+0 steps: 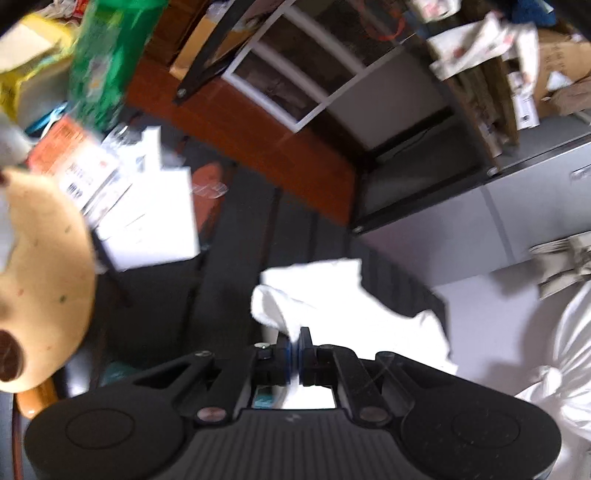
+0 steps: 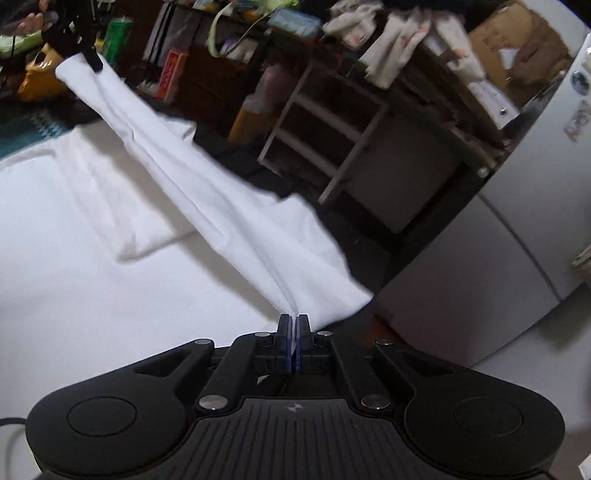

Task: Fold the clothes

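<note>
A white garment hangs stretched in the air between both grippers, above a white-covered surface. In the right wrist view my right gripper is shut on the garment's near corner, with cloth pinched between the blue pads. At the top left of that view the left gripper grips the far end, and a person's hand shows behind it. The left wrist view has my left gripper shut on a bunched white edge of the garment, which trails off to the right.
A white-framed shelf unit and a grey cabinet stand beyond the surface. Cardboard boxes and cloths are piled on top. In the left wrist view there are white boxes, a green bag, a beige round object and a white plastic bag.
</note>
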Demonstrator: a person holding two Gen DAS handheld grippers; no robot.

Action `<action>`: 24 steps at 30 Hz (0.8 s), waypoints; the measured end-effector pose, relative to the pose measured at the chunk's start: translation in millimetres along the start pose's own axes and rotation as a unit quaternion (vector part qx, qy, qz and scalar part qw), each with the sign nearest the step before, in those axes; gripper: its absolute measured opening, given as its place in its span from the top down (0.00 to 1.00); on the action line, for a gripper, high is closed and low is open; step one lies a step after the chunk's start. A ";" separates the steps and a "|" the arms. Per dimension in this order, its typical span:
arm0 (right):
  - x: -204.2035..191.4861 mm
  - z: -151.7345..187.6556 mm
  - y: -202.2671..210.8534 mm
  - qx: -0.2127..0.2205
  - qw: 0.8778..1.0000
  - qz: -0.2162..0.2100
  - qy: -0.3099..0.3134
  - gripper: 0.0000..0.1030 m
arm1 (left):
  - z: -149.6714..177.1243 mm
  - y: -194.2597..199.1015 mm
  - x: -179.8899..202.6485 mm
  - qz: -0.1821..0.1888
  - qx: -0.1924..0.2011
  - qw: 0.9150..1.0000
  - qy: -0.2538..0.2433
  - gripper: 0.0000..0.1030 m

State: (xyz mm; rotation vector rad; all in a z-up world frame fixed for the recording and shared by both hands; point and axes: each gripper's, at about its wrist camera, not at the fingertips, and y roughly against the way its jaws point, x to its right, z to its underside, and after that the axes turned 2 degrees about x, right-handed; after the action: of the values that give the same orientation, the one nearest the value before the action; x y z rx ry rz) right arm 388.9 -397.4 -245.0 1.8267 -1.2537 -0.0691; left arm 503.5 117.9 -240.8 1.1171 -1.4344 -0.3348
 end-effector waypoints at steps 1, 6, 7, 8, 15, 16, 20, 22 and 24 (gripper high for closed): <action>-1.9 1.9 -8.0 -0.008 1.000 -0.005 0.003 0.98 | 0.8 -6.1 -6.7 -0.007 -0.011 1.000 0.008 0.97; -1.4 5.8 -11.7 -0.011 1.000 0.020 -0.021 0.75 | 2.0 -25.4 -33.9 -0.029 -0.038 0.999 0.020 0.91; -2.8 3.2 -6.1 -0.003 0.999 0.028 -0.020 0.71 | 0.9 -22.8 -34.7 -0.026 -0.033 0.999 0.017 0.89; -8.3 -2.8 4.8 0.017 0.999 0.045 -0.013 0.69 | -0.3 -20.0 -35.1 -0.025 -0.028 0.999 0.013 0.84; -124.0 -103.2 45.2 0.163 0.981 -0.077 0.068 0.69 | -1.0 1.1 -29.5 -0.016 0.009 1.000 0.004 0.72; -152.2 -124.8 40.5 0.176 0.976 -0.103 0.073 0.69 | -0.4 2.7 -28.6 -0.014 0.013 1.000 0.004 0.72; -242.8 -187.4 -3.1 0.186 0.963 -0.176 0.085 0.75 | 1.7 6.8 -26.7 -0.015 0.021 1.000 0.009 0.72; -264.7 -197.8 -23.0 0.173 0.965 -0.180 0.084 0.76 | 4.5 12.8 -25.6 0.001 0.025 1.000 0.014 0.72; -277.6 -202.8 -40.0 0.160 0.968 -0.181 0.074 0.76 | 5.8 16.6 -23.2 0.016 0.024 1.000 0.012 0.72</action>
State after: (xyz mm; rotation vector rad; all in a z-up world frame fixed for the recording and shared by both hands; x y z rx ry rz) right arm 382.8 -51.9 -264.7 2.2800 -0.8507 0.0712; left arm 487.0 141.7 -243.5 1.1316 -1.4440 -0.2648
